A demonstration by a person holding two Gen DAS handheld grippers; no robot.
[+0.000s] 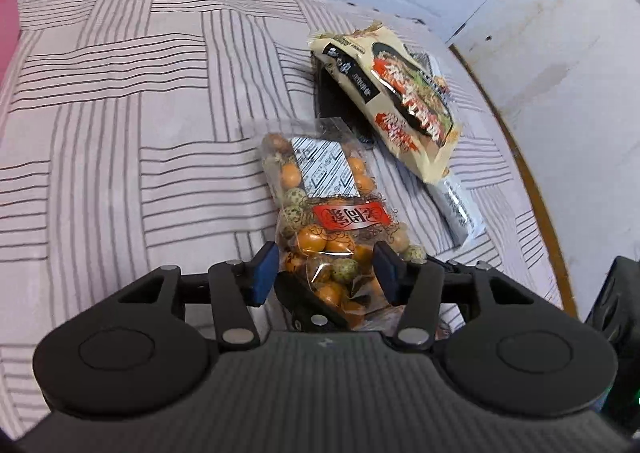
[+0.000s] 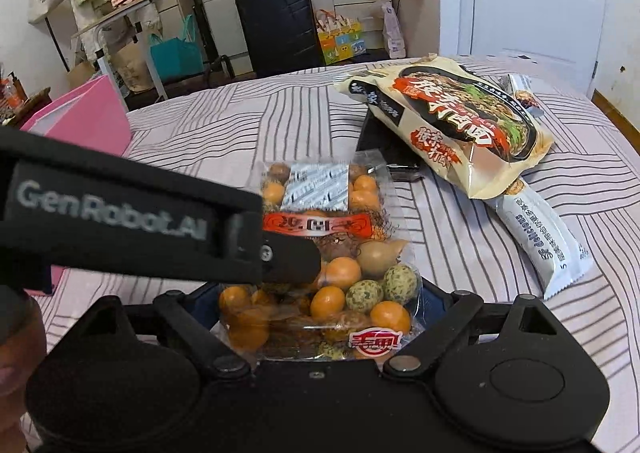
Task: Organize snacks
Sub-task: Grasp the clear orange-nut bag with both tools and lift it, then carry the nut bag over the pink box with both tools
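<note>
Both grippers are meeting at one clear bag of coated nuts (image 1: 320,221), lying on the striped bed sheet (image 1: 120,125): the left gripper (image 1: 326,269) is sitting with its blue pads (image 1: 262,273) pressed against the bag's near end, and the right gripper (image 2: 320,301) is clamping the same end, its pads mostly hidden under the film. Just beyond, a cream noodle packet (image 2: 448,125) is lying tilted over a dark flat object (image 2: 384,149) and a white snack bar wrapper (image 2: 540,237).

Both wrist views look closely down on the same snack bag (image 1: 320,209) (image 2: 324,253)
</note>
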